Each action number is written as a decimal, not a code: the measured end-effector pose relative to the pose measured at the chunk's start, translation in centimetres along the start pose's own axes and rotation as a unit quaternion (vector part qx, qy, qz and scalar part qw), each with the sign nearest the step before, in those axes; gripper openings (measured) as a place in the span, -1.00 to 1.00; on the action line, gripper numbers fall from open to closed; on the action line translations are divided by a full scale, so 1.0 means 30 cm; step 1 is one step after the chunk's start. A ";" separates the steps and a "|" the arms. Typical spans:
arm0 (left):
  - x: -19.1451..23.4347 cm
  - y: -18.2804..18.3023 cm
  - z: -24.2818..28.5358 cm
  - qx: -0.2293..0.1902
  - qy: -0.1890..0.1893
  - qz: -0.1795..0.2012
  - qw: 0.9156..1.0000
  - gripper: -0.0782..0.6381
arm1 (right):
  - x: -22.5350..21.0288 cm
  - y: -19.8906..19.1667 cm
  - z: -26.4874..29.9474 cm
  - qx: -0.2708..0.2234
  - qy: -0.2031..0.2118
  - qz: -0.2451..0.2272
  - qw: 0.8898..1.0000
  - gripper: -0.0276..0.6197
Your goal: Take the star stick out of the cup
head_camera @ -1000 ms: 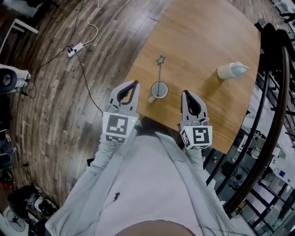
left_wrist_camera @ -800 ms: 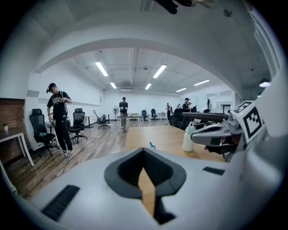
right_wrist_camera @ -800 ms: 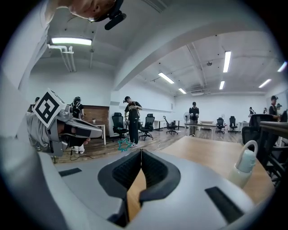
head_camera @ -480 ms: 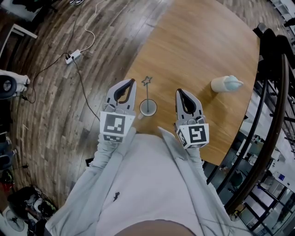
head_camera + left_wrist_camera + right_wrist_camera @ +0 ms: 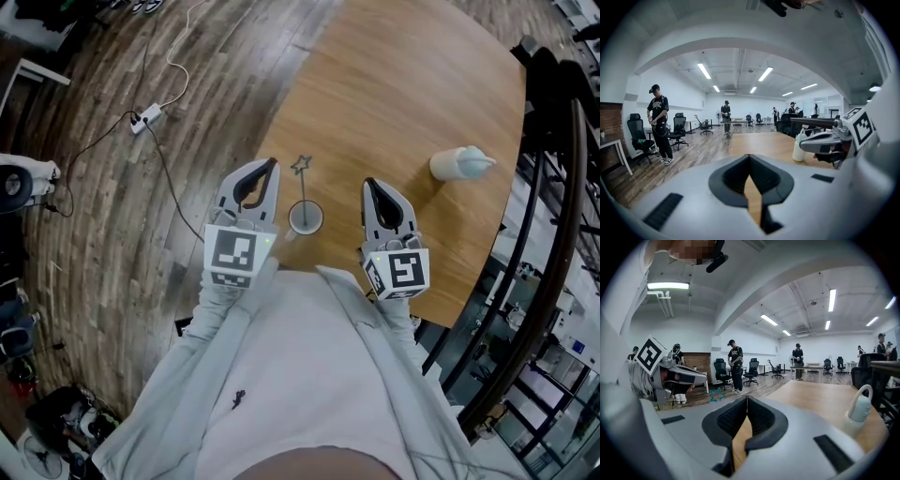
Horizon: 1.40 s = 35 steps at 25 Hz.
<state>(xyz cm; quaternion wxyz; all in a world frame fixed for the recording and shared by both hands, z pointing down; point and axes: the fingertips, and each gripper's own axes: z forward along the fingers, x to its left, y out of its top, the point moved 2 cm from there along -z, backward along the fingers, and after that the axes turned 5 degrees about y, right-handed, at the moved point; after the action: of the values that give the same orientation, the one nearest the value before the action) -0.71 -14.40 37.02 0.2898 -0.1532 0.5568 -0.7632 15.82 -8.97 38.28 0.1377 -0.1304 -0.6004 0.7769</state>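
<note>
A small white cup (image 5: 305, 217) stands near the front edge of the round wooden table (image 5: 403, 84). A thin stick rises from the cup, topped by a teal star outline (image 5: 301, 165). The star (image 5: 716, 394) also shows in the right gripper view, left of the jaws. My left gripper (image 5: 269, 167) is to the left of the cup and my right gripper (image 5: 371, 185) to its right, both apart from it. Each is shut with nothing between its jaws. The closed tips show in the left gripper view (image 5: 749, 158) and the right gripper view (image 5: 746, 399).
A white squeeze bottle (image 5: 457, 163) with a pale blue cap stands on the table's right side. A power strip and cable (image 5: 143, 117) lie on the wooden floor at left. Dark chairs and a railing (image 5: 553, 150) border the right. Several people stand far off in the room.
Both grippers have moved forward along the cup's sides, so the cup now lies further back between them. The cup and star stick stand as before.
</note>
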 end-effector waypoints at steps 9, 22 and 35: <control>0.021 -0.006 -0.009 -0.005 -0.014 -0.002 1.000 -0.73 | 0.049 0.001 0.028 0.006 0.008 0.004 1.000 -0.86; 0.007 -0.126 0.003 0.025 -0.025 -0.043 0.998 -0.73 | 0.174 -0.105 0.089 0.040 0.090 0.026 0.995 -0.86; -0.013 -0.230 -0.006 0.054 -0.031 -0.064 0.996 -0.73 | 0.250 -0.210 0.144 0.079 0.149 0.034 0.985 -0.61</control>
<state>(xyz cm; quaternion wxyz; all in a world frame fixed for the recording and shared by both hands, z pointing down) -2.39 -12.56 43.46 0.2652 -0.1966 0.4948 -0.8039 7.61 -8.56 45.17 0.2087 -0.2539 -0.5052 0.7980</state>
